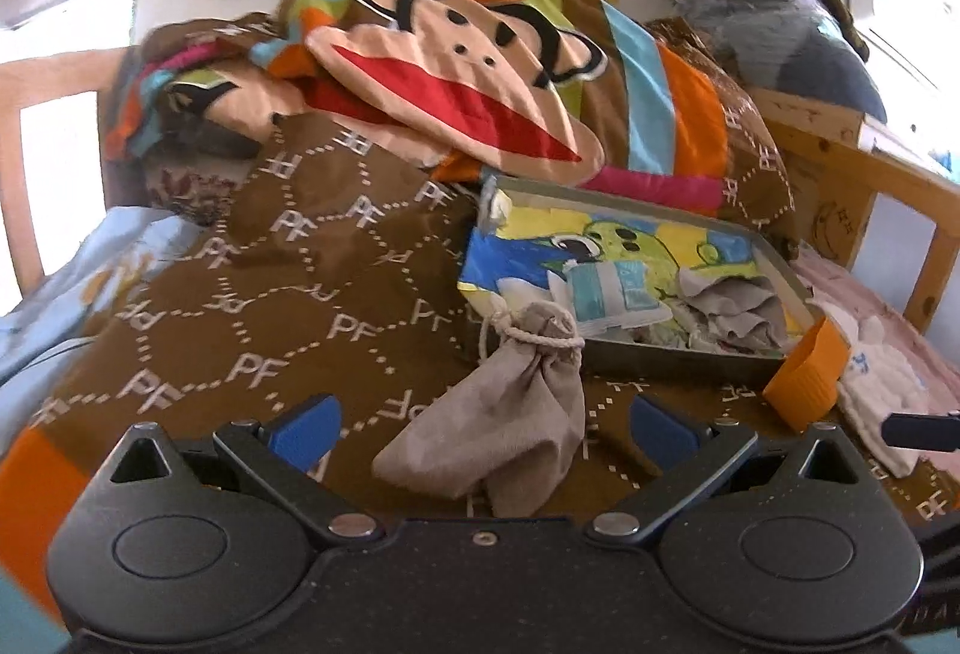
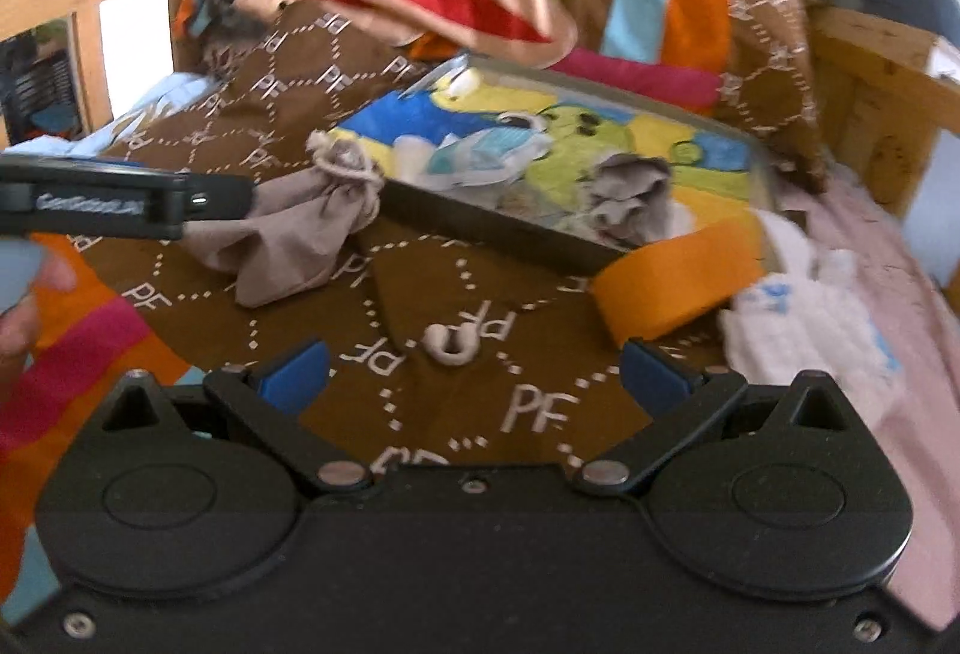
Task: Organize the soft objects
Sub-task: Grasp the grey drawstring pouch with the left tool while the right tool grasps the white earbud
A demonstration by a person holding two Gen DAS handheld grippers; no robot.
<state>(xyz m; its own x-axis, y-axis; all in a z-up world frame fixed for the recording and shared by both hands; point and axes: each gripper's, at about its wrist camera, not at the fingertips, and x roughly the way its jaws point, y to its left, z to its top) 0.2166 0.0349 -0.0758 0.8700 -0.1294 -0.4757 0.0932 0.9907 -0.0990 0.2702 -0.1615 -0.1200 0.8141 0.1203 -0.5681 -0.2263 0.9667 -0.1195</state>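
Observation:
A beige cloth pouch (image 1: 510, 402) tied with cord lies on the brown PF-print blanket (image 1: 240, 318), against the front wall of a metal tray (image 1: 672, 357). The tray has a colourful cartoon bottom and holds crumpled grey cloth (image 1: 729, 309). My left gripper (image 1: 480, 429) is open, its blue pads on either side of the pouch's lower part. My right gripper (image 2: 474, 369) is open above the blanket, near a small beige cord loop (image 2: 450, 342). The pouch (image 2: 300, 228) and tray (image 2: 498, 228) lie beyond it. An orange strip (image 2: 678, 276) lies by the tray's corner.
A white cloth (image 2: 804, 324) lies on a pink sheet to the right. A monkey-face cushion (image 1: 456, 72) tops piled bedding behind the tray. A wooden bed frame (image 1: 852, 174) borders the right side. The left gripper's body (image 2: 120, 201) enters the right wrist view from the left.

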